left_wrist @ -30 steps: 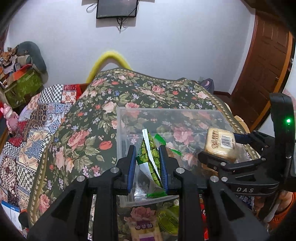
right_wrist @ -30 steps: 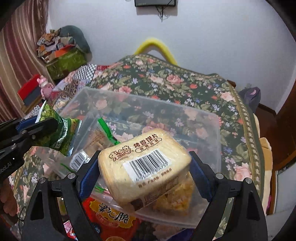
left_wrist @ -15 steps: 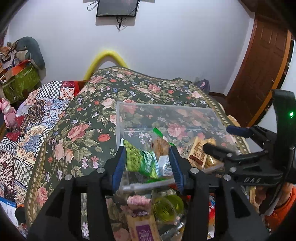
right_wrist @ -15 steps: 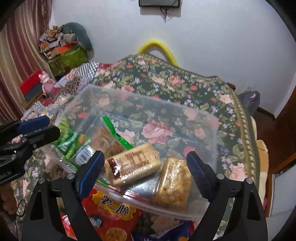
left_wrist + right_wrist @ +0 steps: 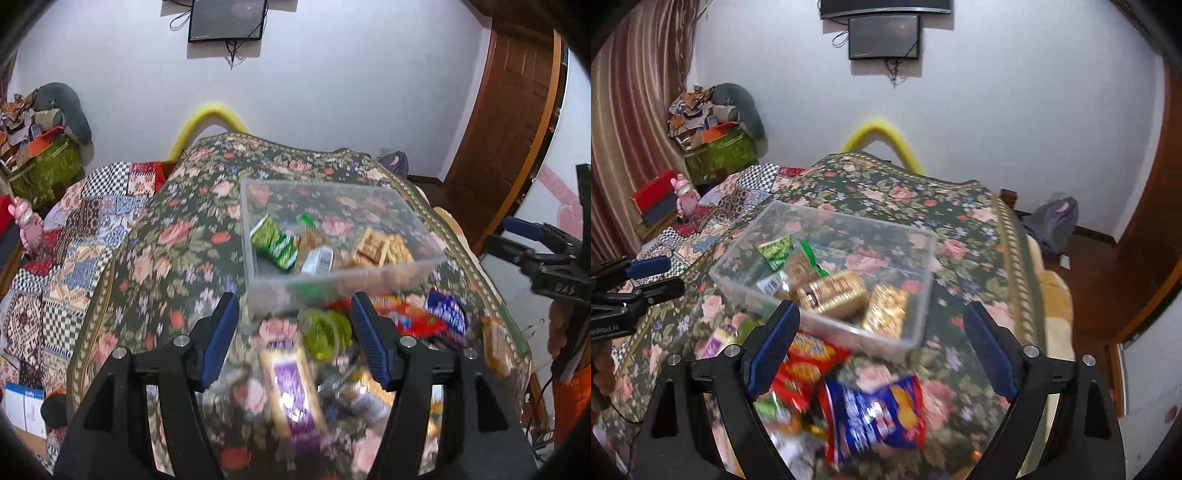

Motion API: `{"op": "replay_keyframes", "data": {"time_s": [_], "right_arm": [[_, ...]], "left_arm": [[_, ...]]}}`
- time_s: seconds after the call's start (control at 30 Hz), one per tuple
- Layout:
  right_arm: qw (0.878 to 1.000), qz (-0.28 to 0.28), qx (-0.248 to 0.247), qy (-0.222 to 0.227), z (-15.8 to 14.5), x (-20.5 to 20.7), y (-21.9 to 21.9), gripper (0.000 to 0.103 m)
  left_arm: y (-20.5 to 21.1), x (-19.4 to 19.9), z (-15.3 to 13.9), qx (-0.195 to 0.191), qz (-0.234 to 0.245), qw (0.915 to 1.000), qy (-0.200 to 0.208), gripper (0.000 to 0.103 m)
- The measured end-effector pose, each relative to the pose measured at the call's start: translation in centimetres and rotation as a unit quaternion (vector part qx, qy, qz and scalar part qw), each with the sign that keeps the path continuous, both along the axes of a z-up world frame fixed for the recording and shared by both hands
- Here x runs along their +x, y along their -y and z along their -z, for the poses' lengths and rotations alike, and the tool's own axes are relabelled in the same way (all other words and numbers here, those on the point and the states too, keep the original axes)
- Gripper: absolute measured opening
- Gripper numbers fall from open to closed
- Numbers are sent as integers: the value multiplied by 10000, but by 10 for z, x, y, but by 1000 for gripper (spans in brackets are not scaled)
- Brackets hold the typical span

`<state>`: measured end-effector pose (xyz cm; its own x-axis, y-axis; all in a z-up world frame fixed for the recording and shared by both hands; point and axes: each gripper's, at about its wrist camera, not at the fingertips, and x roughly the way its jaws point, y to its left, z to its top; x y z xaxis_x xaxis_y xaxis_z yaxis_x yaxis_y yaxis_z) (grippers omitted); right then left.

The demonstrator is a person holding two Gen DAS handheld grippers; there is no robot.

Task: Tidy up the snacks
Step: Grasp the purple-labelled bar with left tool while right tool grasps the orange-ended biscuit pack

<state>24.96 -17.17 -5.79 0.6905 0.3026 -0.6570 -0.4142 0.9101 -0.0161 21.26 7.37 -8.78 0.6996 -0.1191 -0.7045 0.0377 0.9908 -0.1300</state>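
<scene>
A clear plastic box (image 5: 255,206) stands on the floral cloth and also shows in the right wrist view (image 5: 923,258). In it lie a green packet (image 5: 275,242), a tan biscuit pack (image 5: 833,291) and a yellow snack pack (image 5: 886,310). My left gripper (image 5: 295,332) is open and empty, pulled back above loose snacks: a green round pack (image 5: 325,332) and a purple pack (image 5: 291,387). My right gripper (image 5: 882,350) is open and empty above a red packet (image 5: 805,365) and a blue packet (image 5: 875,413).
The table's floral cloth (image 5: 166,258) drops off at the right edge beside a wooden door (image 5: 509,129). A patchwork-covered surface (image 5: 55,258) lies left. Piled boxes and clothes (image 5: 713,129) stand at the back left. More loose packets (image 5: 495,347) lie near the table's right edge.
Both grippers let go of their packs into the box, opened wide and drew back toward me. The green packet and tan biscuit pack now lie in the box.
</scene>
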Motion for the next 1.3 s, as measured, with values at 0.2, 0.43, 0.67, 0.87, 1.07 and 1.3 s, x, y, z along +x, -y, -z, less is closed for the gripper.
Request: {"op": "replay_keyframes", "data": {"time_s": [0.2,0.43,0.67,0.87,1.07,1.3], "right_arm": [[9992,339,-89,-171,20,-25,32,89],[9939,772,-147,-767,64,-47,71,89],[9839,1249,-36,-1278,104,-56,104,89],[9776,1333,243,-1608,121,-47,111,63],[9814,1144,152,-1531,128,-46,93,43],[9858,970,-5,-1373,129,-47,78,32]], "left_arm": [[-4,-21,23,69,-69,9997,-225,63],[-4,-36,57,11,-130,9981,-598,63],[3,-36,81,63,-47,9967,-810,63],[8,-22,95,99,-35,9960,-889,63],[9,-9,106,133,-62,9958,-900,61],[8,-8,112,153,-86,9964,-835,45]]}}
